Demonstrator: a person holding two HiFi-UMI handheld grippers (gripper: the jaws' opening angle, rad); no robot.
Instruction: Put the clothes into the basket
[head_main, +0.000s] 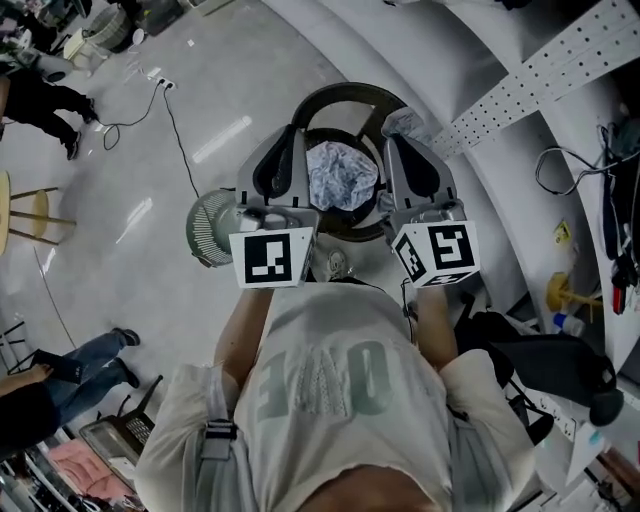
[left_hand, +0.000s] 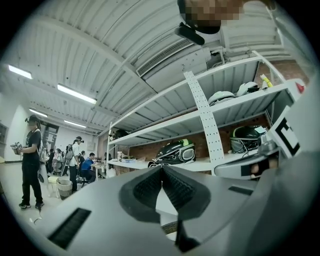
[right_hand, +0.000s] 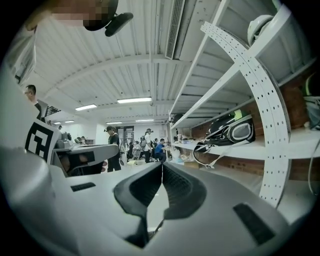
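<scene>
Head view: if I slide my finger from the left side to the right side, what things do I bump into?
You'd meet: wooden stool → small white mesh bin → left gripper → crumpled pale cloth → right gripper → black bag.

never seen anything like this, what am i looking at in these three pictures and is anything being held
No robot here: a person wears a head camera and holds a two-jaw gripper in each hand. The head view looks down on the left gripper and right gripper, each with a marker cube. The other two pictures come from cameras riding on those grippers. Both pairs of jaws are shut and empty. Below, on the floor, a dark basket holds a crumpled pale cloth.
</scene>
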